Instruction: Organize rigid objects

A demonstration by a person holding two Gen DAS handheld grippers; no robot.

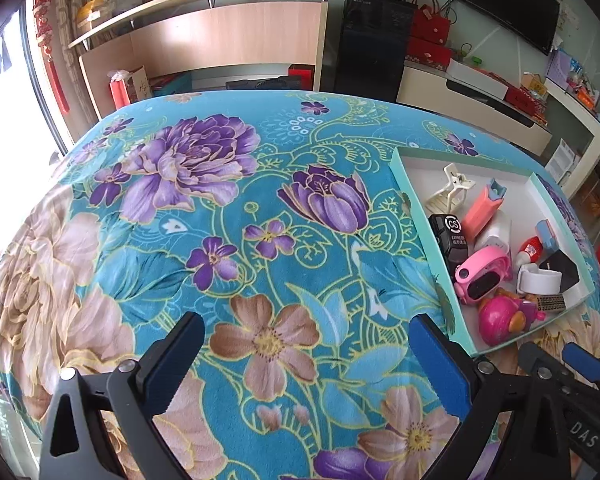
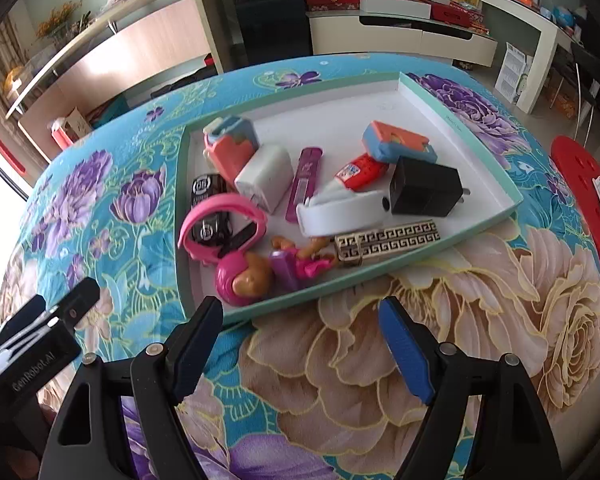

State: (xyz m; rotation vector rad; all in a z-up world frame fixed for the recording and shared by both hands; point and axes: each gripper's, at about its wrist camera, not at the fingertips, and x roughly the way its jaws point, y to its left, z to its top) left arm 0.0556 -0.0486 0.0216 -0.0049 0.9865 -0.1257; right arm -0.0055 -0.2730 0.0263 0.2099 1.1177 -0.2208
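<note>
**Both grippers empty, small things piled in the tray**

Left wrist view: the left gripper (image 1: 306, 364) hangs over the flowered tablecloth (image 1: 204, 208) with its 2 fingers spread wide and nothing between them. The tray (image 1: 414, 208) lies to the right, well apart from the fingers. Inside it sit a pink watch (image 1: 482, 270), a black toy car (image 1: 452, 238), a white clip (image 1: 452, 188) and a pink doll (image 1: 504, 316). The right gripper (image 1: 564, 364) shows at the lower right edge.

Right wrist view: the right gripper (image 2: 300, 350) is released too, its fingers wide apart above the cloth, just beside the tray's near rim (image 2: 340, 284). The tray holds the doll (image 2: 256, 276) near that rim, the pink watch (image 2: 220, 224) lying over the black toy car (image 2: 208, 208), a white watch band (image 2: 340, 210), a black charger (image 2: 424, 188), a white charger (image 2: 266, 178), a purple stick (image 2: 304, 184) and a patterned buckle (image 2: 384, 240).
</note>
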